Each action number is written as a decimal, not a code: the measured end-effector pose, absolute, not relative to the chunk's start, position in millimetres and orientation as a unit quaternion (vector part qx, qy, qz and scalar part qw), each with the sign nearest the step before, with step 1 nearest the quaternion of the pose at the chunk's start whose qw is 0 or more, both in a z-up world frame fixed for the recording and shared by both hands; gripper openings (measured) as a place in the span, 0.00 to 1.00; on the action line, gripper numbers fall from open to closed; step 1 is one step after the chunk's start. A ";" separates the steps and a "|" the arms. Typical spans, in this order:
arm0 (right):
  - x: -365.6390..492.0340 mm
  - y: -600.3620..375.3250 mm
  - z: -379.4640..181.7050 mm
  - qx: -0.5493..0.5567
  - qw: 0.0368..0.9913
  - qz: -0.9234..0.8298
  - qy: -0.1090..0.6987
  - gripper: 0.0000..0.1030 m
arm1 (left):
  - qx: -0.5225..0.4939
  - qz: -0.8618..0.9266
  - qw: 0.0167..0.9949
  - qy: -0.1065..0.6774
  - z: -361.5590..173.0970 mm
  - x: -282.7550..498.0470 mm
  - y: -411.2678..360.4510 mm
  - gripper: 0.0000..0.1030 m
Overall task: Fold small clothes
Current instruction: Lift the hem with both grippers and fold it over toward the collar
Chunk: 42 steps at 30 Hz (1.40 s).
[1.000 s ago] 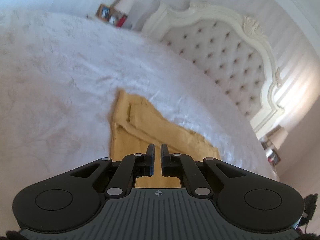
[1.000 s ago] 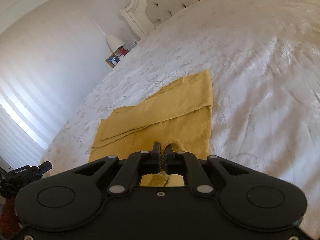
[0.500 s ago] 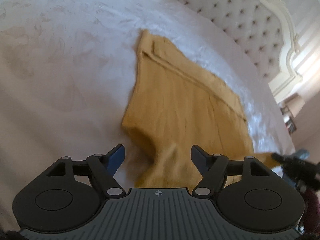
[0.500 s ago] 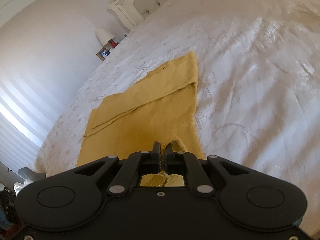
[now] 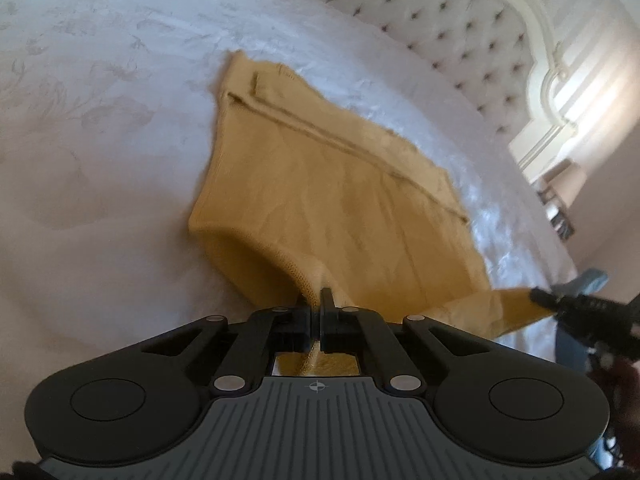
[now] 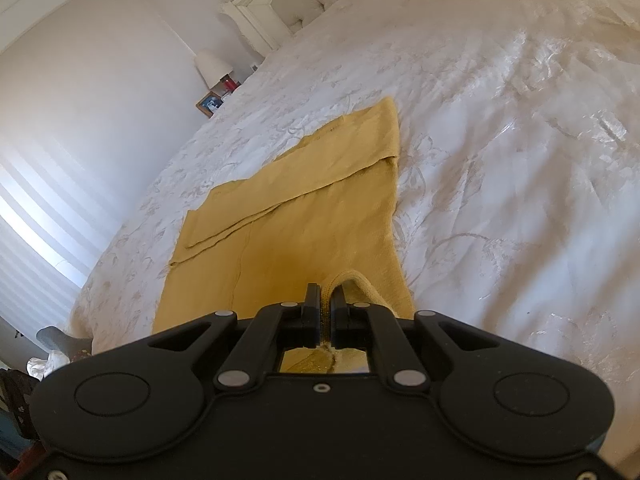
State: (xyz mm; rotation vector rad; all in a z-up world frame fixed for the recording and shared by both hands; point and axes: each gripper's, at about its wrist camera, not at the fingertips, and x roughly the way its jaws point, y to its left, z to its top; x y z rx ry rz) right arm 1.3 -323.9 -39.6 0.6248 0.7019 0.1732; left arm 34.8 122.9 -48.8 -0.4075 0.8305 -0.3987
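Your left gripper (image 5: pixel 318 304) sits at the lower middle of its view with its fingers pinched together on a raised fold of the yellow garment (image 5: pixel 332 200). The cloth rises from the bedspread (image 5: pixel 100 140) into the fingers, forming a rounded loop just left of them. The rest of the garment lies flat, running from the fingers toward the upper left of the frame, where a narrower layer is folded along its far edge. At the right edge of that view you can see your right gripper (image 5: pixel 560 304) holding the garment's other near corner, with the cloth stretched between the two.

In the right wrist view, your right gripper (image 6: pixel 327 308) is clamped on a bunched edge of the garment (image 6: pixel 304 216), and a thick hem curls out just right of the fingers. The garment spreads from there toward the middle of the frame, with the folded strip crossing its far end at a slant.

The bedspread is white with a pale floral pattern. A tufted headboard (image 5: pixel 460 32) fills the upper right of the left view. In the right view, a lamp (image 6: pixel 212 66) and a small picture frame (image 6: pixel 210 104) stand beside the bed at the upper left.
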 end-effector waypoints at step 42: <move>249.4 -357.2 -64.8 0.251 0.918 0.047 0.305 0.11 | -0.282 -0.112 0.902 0.308 -26.3 285.7 130.1 0.04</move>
